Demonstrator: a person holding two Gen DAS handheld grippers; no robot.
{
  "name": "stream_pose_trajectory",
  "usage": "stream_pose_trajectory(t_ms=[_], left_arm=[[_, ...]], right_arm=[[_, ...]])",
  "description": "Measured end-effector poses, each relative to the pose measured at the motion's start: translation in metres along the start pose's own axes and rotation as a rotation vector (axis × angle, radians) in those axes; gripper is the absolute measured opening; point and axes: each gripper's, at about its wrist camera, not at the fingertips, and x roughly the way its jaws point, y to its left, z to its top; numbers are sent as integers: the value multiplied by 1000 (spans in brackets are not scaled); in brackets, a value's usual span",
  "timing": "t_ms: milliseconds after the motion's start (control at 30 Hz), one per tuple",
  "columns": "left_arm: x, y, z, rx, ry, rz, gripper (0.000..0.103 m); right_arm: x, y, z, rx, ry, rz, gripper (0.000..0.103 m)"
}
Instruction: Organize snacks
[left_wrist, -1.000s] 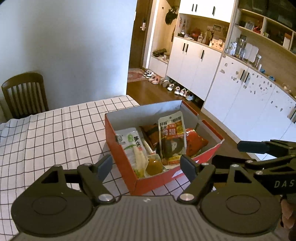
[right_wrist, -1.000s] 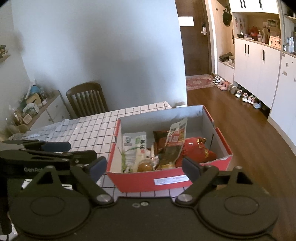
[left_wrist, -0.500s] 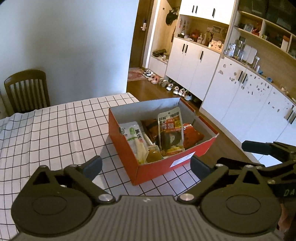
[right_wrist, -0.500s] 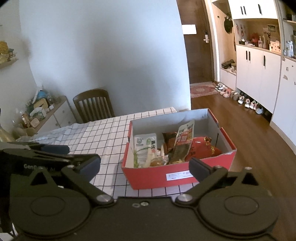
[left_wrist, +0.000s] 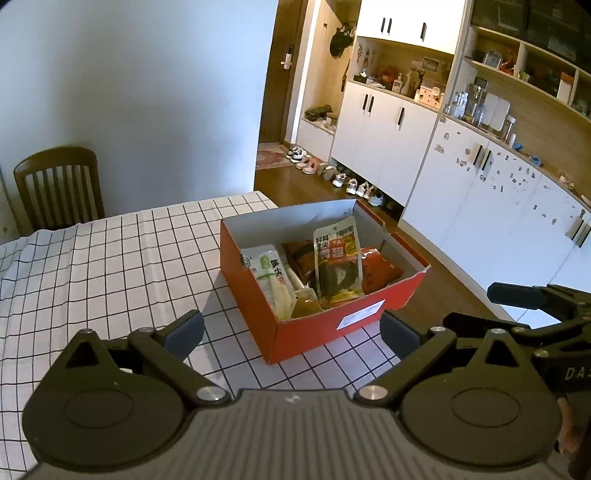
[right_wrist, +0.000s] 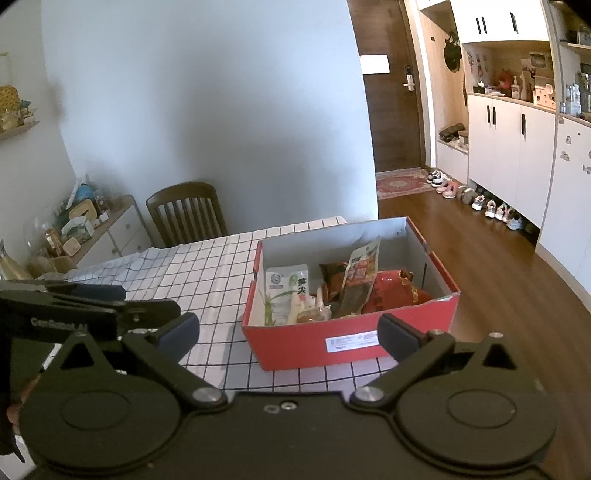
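While both grippers hang back with fingers spread apart and holding nothing, left and right, the red box sits at the checked surface's corner, with snack packets standing inside.

The red box looks like matt cardboard, grey-white inside, with a white paper label on its front wall; the snack packets inside it are glossy plastic film. Under the box lies a soft cloth tablecloth checked in black on white, and beyond it stands a dark, smooth wooden chair. Right of the box, the floor is polished wood
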Motion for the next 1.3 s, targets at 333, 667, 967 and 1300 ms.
stream_pose_trajectory(t_ms=[333, 667, 967, 1300], left_arm=[[-2, -2, -2, -13, 13, 14, 102], [-2, -1, -2, -17, 14, 8, 102], [-2, -2, -1, -15, 6, 18, 102], [0, -3, 1, -16, 6, 11, 102]], right_arm=[[-3, 3, -2, -18, -11, 3, 103], [-4, 0, -2, -9, -12, -6, 103], [-4, 0, -1, -8, -13, -7, 103], [-4, -1, 1, -7, -17, -6, 103]])
